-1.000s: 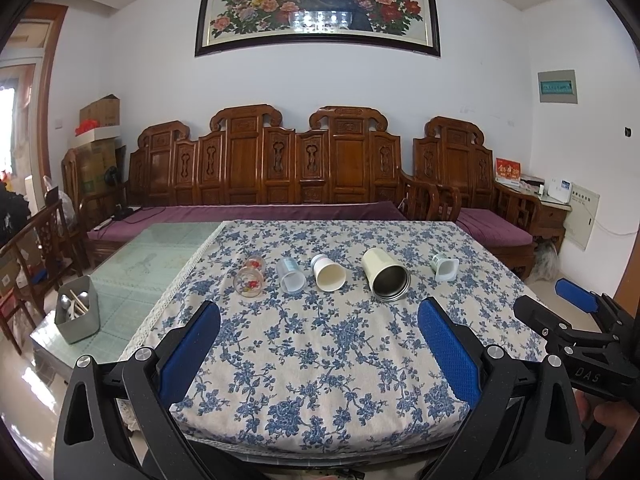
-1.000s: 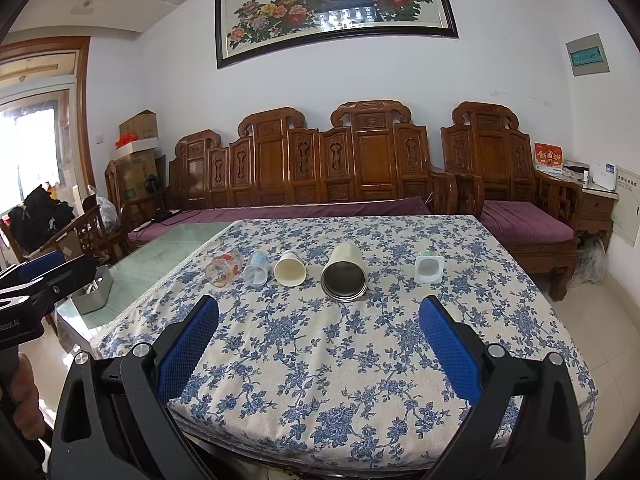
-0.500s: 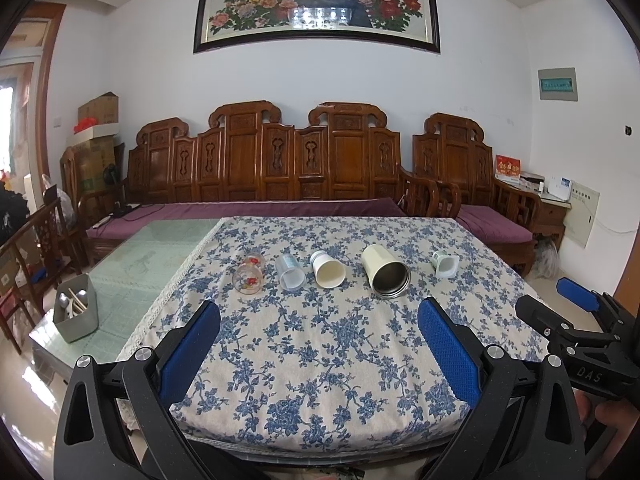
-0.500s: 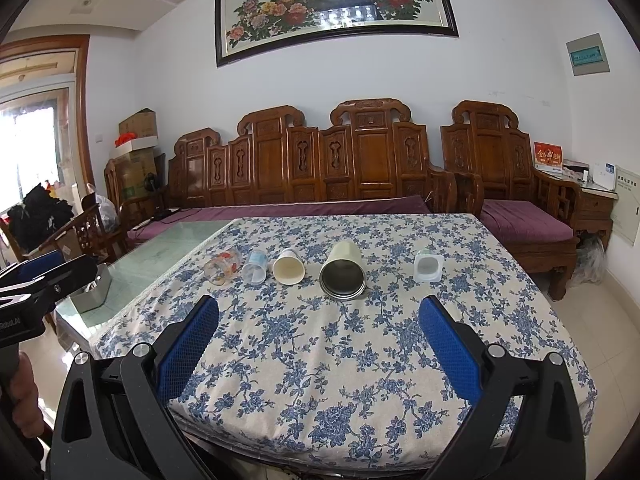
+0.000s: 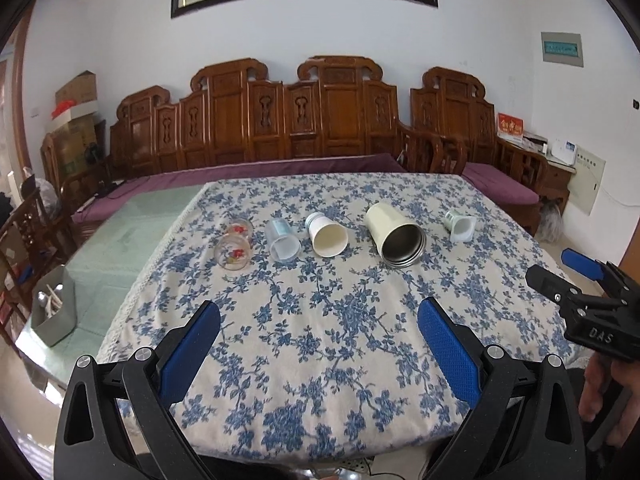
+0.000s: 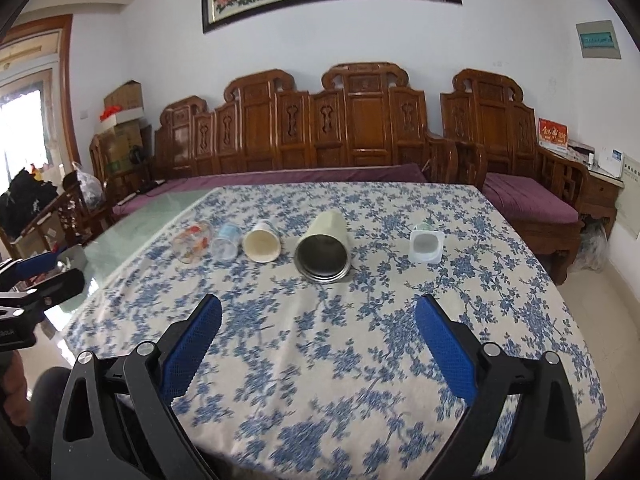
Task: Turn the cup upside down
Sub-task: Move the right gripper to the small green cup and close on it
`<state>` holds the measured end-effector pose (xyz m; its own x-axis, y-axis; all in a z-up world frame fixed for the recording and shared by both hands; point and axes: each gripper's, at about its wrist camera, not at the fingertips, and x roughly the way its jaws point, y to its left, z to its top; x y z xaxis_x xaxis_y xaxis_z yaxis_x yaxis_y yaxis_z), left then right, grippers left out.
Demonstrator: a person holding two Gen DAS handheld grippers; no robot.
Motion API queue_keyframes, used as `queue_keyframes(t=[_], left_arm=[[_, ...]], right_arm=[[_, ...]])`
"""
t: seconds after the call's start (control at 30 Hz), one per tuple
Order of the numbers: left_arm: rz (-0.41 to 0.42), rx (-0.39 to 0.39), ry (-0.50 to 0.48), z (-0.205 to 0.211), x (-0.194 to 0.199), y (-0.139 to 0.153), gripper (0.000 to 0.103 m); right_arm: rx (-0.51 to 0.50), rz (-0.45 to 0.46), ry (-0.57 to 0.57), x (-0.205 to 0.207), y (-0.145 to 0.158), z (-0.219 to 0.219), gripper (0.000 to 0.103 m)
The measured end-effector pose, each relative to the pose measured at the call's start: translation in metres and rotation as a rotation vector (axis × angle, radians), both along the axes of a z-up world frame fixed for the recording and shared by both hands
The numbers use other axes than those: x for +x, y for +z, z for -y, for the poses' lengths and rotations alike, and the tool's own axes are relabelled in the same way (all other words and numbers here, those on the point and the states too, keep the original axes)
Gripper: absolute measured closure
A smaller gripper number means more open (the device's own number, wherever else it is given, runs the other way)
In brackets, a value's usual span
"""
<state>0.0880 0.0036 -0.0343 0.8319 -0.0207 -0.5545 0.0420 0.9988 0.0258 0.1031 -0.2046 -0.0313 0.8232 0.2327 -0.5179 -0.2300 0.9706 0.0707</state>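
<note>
1. Way out past my jaws, five cups lie on their sides in a row across the tablecloth [image 5: 320, 340]; the steel-lined cream tumbler [image 6: 324, 250] sits mid-row.
2. My left gripper [image 5: 318, 344] and right gripper [image 6: 318, 344] both gape wide, holding nothing, near the front edge.
3. Bare cloth between me and the row.
4. Neighbours: paper cup [image 6: 262, 245], painted glass [image 5: 235, 250], and a small white pot [image 6: 426, 246], I think plastic.

Five cups lie ahead of the claw: one glass [image 5: 234, 249], two plastic [image 5: 282, 239] [image 5: 461, 225], one paper [image 5: 327, 235], one steel [image 5: 396, 235].
</note>
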Motion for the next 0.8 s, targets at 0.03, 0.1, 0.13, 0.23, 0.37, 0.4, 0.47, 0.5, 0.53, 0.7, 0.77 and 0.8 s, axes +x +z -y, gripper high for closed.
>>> queue_keyframes(t=[0.03, 0.1, 0.13, 0.23, 0.37, 0.4, 0.47, 0.5, 0.53, 0.7, 0.77, 0.8], left_arm=[[-0.008, 0.001, -0.002, 0.000, 0.009, -0.002, 0.008], [-0.019, 0.004, -0.005, -0.001, 0.026, -0.006, 0.008], [-0.028, 0.004, -0.009, -0.002, 0.034, -0.007, 0.008], [-0.043, 0.004, -0.018, -0.001, 0.055, -0.010, 0.008], [-0.072, 0.009, -0.034, 0.002, 0.088, -0.019, 0.008], [-0.082, 0.008, -0.040, 0.002, 0.096, -0.022, 0.008], [-0.101, 0.008, -0.055, 0.004, 0.115, -0.028, 0.008], [-0.107, 0.009, -0.062, 0.005, 0.123, -0.031, 0.008], [-0.113, 0.011, -0.066, 0.006, 0.129, -0.033, 0.008], [-0.136, 0.000, -0.100, 0.017, 0.154, -0.045, 0.008], [-0.147, 0.001, -0.117, 0.024, 0.159, -0.051, 0.008], [-0.155, -0.002, -0.127, 0.027, 0.162, -0.055, 0.008]], right_arm=[[-0.003, -0.006, -0.005, 0.007, -0.002, 0.001, 0.005], [-0.002, -0.020, -0.014, 0.025, -0.005, 0.005, 0.007], [-0.001, -0.029, -0.023, 0.038, -0.007, 0.008, 0.008], [0.000, -0.046, -0.043, 0.069, -0.010, 0.016, 0.010], [-0.003, -0.077, -0.063, 0.115, -0.014, 0.028, 0.016], [-0.004, -0.087, -0.070, 0.128, -0.014, 0.032, 0.016], [-0.007, -0.103, -0.075, 0.149, -0.016, 0.038, 0.020], [-0.013, -0.117, -0.079, 0.164, -0.017, 0.042, 0.020], [-0.017, -0.122, -0.083, 0.172, -0.018, 0.045, 0.021], [-0.070, -0.153, -0.112, 0.229, -0.024, 0.060, 0.026], [-0.106, -0.165, -0.118, 0.254, -0.029, 0.065, 0.029], [-0.115, -0.174, -0.122, 0.266, -0.031, 0.067, 0.030]])
